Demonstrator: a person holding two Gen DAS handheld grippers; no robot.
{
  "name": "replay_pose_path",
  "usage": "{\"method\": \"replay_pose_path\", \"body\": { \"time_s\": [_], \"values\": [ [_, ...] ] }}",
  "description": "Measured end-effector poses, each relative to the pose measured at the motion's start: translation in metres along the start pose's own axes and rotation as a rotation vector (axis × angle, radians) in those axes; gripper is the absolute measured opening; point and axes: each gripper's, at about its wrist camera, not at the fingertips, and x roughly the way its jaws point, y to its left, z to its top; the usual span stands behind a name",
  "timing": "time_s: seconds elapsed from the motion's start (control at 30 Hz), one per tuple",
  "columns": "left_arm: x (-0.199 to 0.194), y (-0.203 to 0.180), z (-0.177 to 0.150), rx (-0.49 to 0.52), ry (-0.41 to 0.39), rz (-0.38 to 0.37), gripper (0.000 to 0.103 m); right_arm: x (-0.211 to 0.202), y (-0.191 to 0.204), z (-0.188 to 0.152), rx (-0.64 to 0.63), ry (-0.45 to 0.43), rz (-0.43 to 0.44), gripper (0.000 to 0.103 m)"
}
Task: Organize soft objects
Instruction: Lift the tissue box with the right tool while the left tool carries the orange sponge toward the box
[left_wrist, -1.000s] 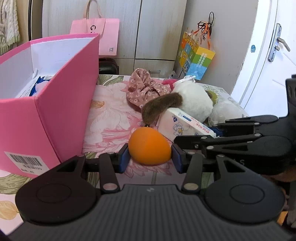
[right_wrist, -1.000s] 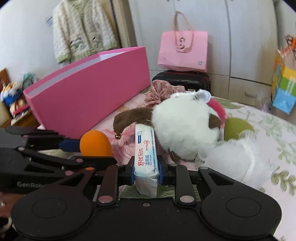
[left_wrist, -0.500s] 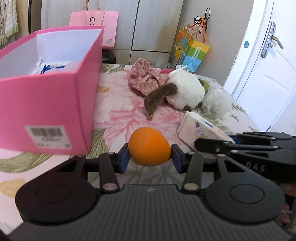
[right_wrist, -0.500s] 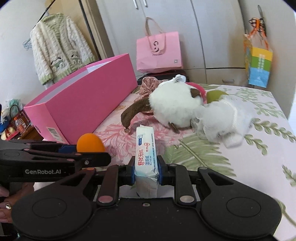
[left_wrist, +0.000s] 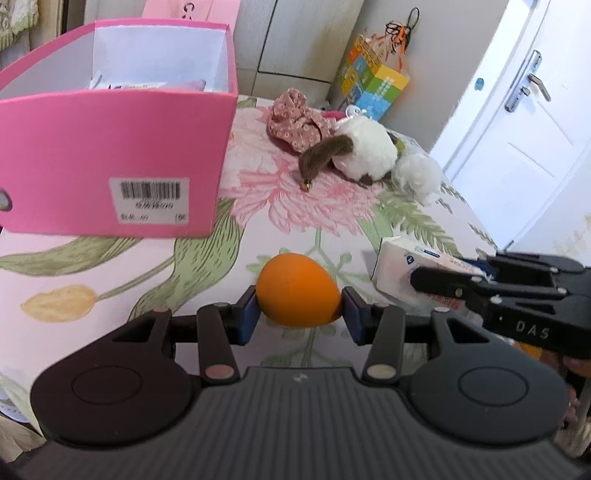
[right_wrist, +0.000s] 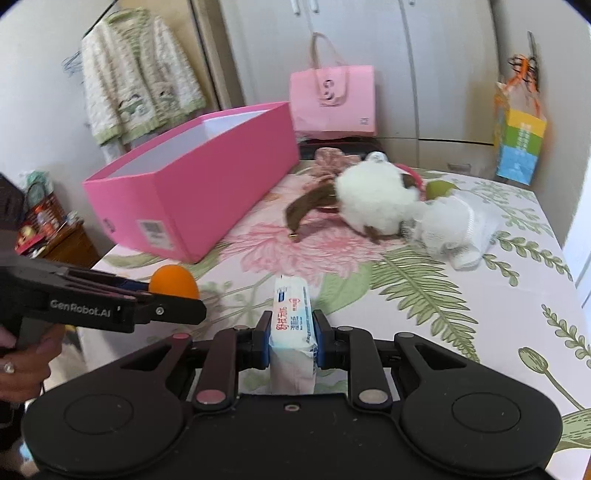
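My left gripper (left_wrist: 298, 308) is shut on an orange soft ball (left_wrist: 297, 290), held above the near edge of the floral bed; the ball also shows in the right wrist view (right_wrist: 176, 282). My right gripper (right_wrist: 291, 334) is shut on a white tissue pack (right_wrist: 291, 317), which also shows in the left wrist view (left_wrist: 402, 273). The open pink box (left_wrist: 110, 162) stands at the left with packets inside. A white and brown plush (right_wrist: 373, 197), a floral cloth (left_wrist: 295, 122) and a white mesh puff (right_wrist: 458, 229) lie further back on the bed.
A pink paper bag (right_wrist: 332, 99) and a colourful bag (right_wrist: 519, 147) stand against the cupboards behind the bed. A white door (left_wrist: 524, 122) is at the right. A small wooden stand with clutter (right_wrist: 44, 229) sits left of the bed.
Both grippers have pulled back and risen from the pile with the ball and the tissue pack still held. The box and plush now look farther away.
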Motion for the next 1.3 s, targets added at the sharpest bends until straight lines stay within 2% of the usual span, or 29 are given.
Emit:
{"method": "replay_pose_path", "body": {
  "time_s": [0.13,0.27,0.6,0.83,0.93,1.1,1.3],
  "values": [
    [-0.012,0.011,-0.005,-0.002,0.031,-0.032,0.046,-0.006,0.014,0.005,-0.033,0.017,0.03,0.025],
    [-0.026,0.024,-0.008,-0.004,0.034,-0.029,0.046,-0.007,0.027,0.013,-0.052,0.034,0.056,0.024],
    [-0.063,0.051,-0.004,0.008,0.013,-0.016,0.046,-0.006,0.065,0.043,-0.183,0.068,0.047,0.023],
    [-0.081,0.057,0.001,0.077,0.089,-0.033,0.046,-0.01,0.092,0.063,-0.236,0.129,0.159,0.023],
    [-0.092,0.06,0.007,0.097,0.097,-0.037,0.046,-0.008,0.104,0.07,-0.246,0.155,0.211,0.023],
    [-0.118,0.061,0.03,0.139,0.014,-0.011,0.046,-0.008,0.121,0.091,-0.267,0.128,0.3,0.023],
    [-0.135,0.06,0.075,0.166,-0.151,0.035,0.046,-0.008,0.131,0.135,-0.289,0.001,0.306,0.023]
  ]
}}
